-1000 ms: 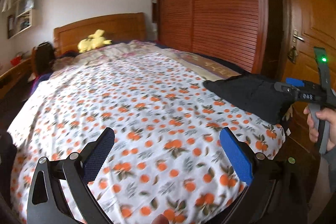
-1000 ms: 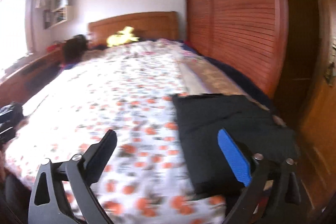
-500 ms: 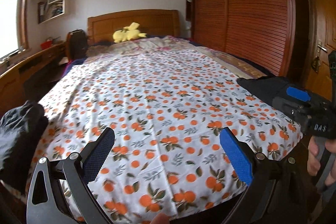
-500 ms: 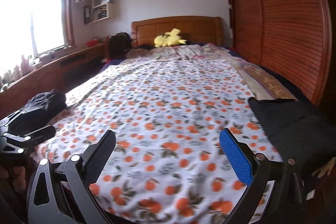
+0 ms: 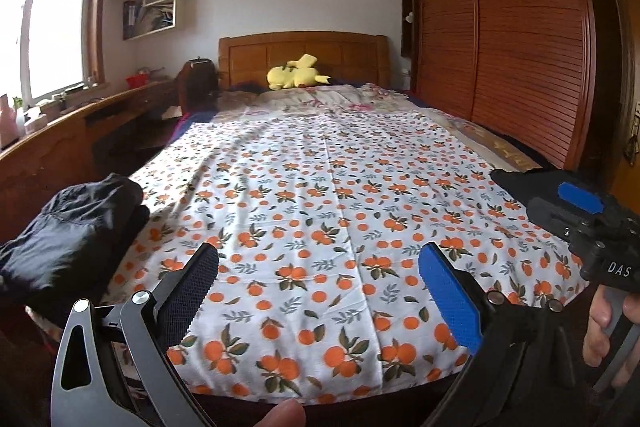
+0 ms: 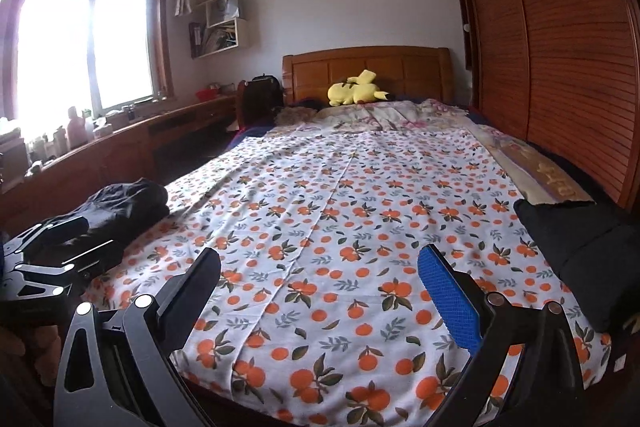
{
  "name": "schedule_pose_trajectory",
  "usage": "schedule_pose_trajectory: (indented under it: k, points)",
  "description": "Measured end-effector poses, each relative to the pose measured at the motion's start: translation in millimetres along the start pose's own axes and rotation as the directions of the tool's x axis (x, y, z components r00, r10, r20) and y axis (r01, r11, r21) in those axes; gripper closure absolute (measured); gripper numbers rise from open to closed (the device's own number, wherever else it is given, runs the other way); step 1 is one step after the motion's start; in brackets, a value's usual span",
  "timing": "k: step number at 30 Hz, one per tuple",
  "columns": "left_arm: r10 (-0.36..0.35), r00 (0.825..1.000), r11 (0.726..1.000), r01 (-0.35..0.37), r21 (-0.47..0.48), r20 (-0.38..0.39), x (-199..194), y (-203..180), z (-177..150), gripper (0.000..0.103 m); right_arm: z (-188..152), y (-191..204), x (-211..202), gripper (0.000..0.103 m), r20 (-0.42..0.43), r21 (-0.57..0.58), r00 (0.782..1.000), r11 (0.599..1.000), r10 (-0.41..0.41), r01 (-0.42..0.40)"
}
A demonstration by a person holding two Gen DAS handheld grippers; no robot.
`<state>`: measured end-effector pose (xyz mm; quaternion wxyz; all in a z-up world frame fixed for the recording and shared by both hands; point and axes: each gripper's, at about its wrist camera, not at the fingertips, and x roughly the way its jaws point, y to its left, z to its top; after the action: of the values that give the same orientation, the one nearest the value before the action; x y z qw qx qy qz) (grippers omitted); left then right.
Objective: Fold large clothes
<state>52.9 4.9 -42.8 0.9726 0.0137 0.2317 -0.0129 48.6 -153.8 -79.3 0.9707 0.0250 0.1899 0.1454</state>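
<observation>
A crumpled black garment (image 5: 68, 231) lies at the bed's near left corner; it also shows in the right wrist view (image 6: 124, 203). A folded black garment (image 6: 580, 251) sits at the bed's near right edge, partly seen in the left wrist view (image 5: 516, 177) behind the other gripper. My left gripper (image 5: 320, 267) is open and empty above the foot of the bed. My right gripper (image 6: 320, 267) is open and empty, also over the foot of the bed, to the right of the left one.
The bed has a white sheet with an orange-fruit print (image 5: 340, 187). A yellow plush toy (image 5: 296, 77) lies by the wooden headboard. A wooden wardrobe (image 5: 520, 47) runs along the right, a wooden desk (image 6: 120, 143) under the window along the left.
Both grippers have swung left and pulled back from the folded black garment at the right edge. The crumpled garment at the left corner has come into view. Both stay open.
</observation>
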Motion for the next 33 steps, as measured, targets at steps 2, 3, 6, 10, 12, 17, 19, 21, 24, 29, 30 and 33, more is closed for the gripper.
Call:
schedule_pose_trajectory:
  k: [2,3,6,10,12,17,19,21,24,29,30,33]
  points:
    - [0.004,1.000,1.000,-0.004,-0.007,0.002,-1.5,3.2,-0.6,0.002,-0.4,1.9,0.1,0.008,0.000,0.001,1.000,1.000,0.001,-0.001]
    - [0.007,1.000,1.000,-0.007,-0.007,0.003,-1.6,4.7,-1.4,0.002,-0.6,2.5,0.1,0.008,0.001,0.000,1.000,1.000,-0.003,0.003]
    - [0.013,1.000,1.000,-0.012,-0.011,0.009,-4.2,6.9,-2.0,0.002,-1.0,4.1,-0.3,0.008,0.000,-0.003,1.000,1.000,-0.006,0.006]
    - [0.012,1.000,1.000,-0.011,-0.027,0.018,-6.9,11.1,-1.4,0.002,-0.8,4.1,-0.3,0.008,0.002,-0.002,1.000,1.000,-0.006,0.006]
    - [0.013,1.000,0.999,-0.012,-0.033,0.022,-7.4,12.4,-1.3,0.002,-0.8,3.7,-0.4,0.008,0.002,-0.001,1.000,1.000,-0.006,0.006]
    - [0.020,1.000,0.999,-0.019,-0.045,0.023,-6.6,14.8,-2.0,0.002,-1.0,3.0,-0.1,0.008,0.001,-0.001,1.000,1.000,-0.006,0.006]
    - [0.024,0.999,0.999,-0.023,-0.045,0.021,-5.8,15.1,-2.3,0.002,-1.5,3.1,0.7,0.008,0.000,0.002,1.000,1.000,-0.007,0.007]
    - [0.024,0.999,0.999,-0.023,-0.048,0.021,-5.5,15.8,-2.4,0.002,-1.8,3.2,0.9,0.008,0.000,0.002,1.000,1.000,-0.006,0.006]
    - [0.025,0.999,0.999,-0.024,-0.048,0.024,-5.8,15.6,-2.2,0.002,-1.4,3.3,0.5,0.008,0.000,0.001,1.000,1.000,-0.008,0.008]
    - [0.024,0.999,0.999,-0.022,-0.047,0.026,-6.1,15.0,-2.1,0.002,-1.6,3.0,0.7,0.008,0.001,0.004,1.000,1.000,-0.005,0.005]
    - [0.025,0.999,0.999,-0.024,-0.045,0.027,-6.1,15.1,-1.9,0.002,-1.8,3.1,1.2,0.008,0.002,0.006,1.000,1.000,-0.005,0.005]
    - [0.024,0.999,0.999,-0.023,-0.042,0.029,-7.0,13.5,-1.5,0.002,-2.5,3.3,1.7,0.008,0.003,0.006,1.000,1.000,-0.006,0.006]
